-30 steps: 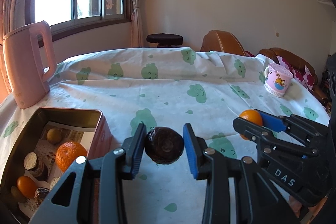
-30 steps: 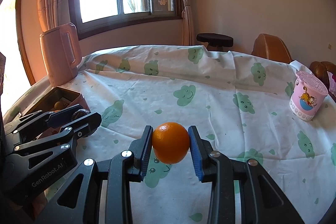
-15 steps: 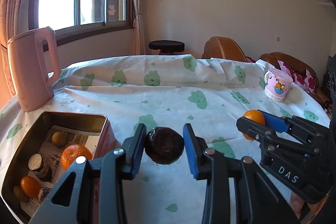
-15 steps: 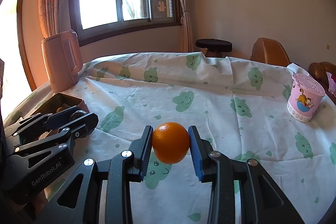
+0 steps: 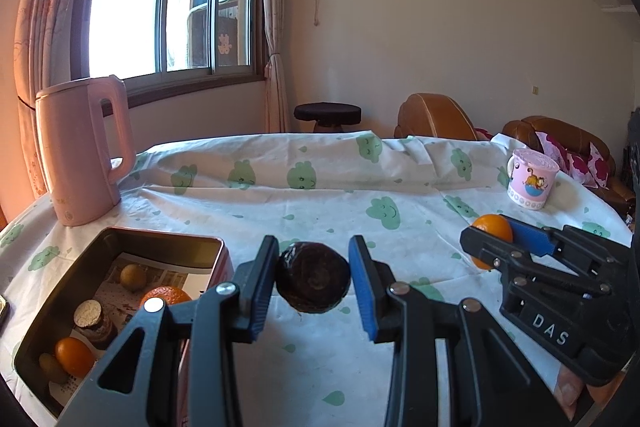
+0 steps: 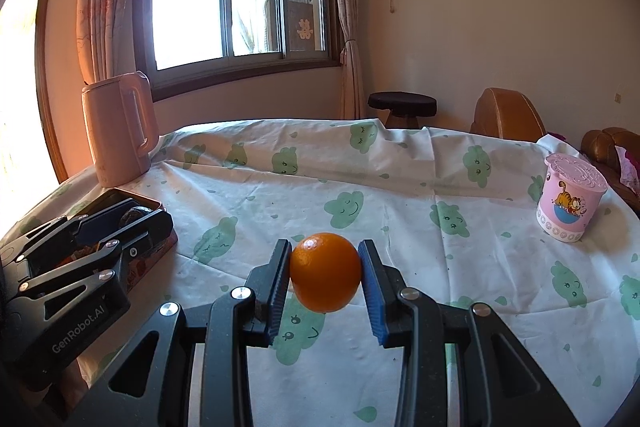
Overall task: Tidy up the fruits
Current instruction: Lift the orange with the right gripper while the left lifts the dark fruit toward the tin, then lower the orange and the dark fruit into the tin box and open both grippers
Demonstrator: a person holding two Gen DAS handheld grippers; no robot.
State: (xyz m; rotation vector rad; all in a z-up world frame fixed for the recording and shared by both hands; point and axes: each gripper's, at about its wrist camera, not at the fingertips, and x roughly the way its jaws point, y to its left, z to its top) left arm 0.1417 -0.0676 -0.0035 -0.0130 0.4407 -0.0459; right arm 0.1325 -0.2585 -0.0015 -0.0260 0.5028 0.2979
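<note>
Only the left wrist view shows inside the rectangular metal tin (image 5: pixel 208 247): oranges and small fruits on paper. Left gripper (image 5: pixel 313 281) clamps a dark brown round fruit (image 5: pixel 313 277) above the tablecloth beside the tin. Right gripper (image 6: pixel 325 273) clamps a smooth orange (image 6: pixel 325 271). Pink kettle (image 5: pixel 80 151) and pink lidded cup (image 6: pixel 568 201) stand apart.

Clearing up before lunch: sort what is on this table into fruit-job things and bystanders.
Job things: dark round fruit in the left gripper; orange in the right gripper; metal tin with fruit already inside.

Bystanders: pink kettle; cartoon cup; cloud-print tablecloth.
</note>
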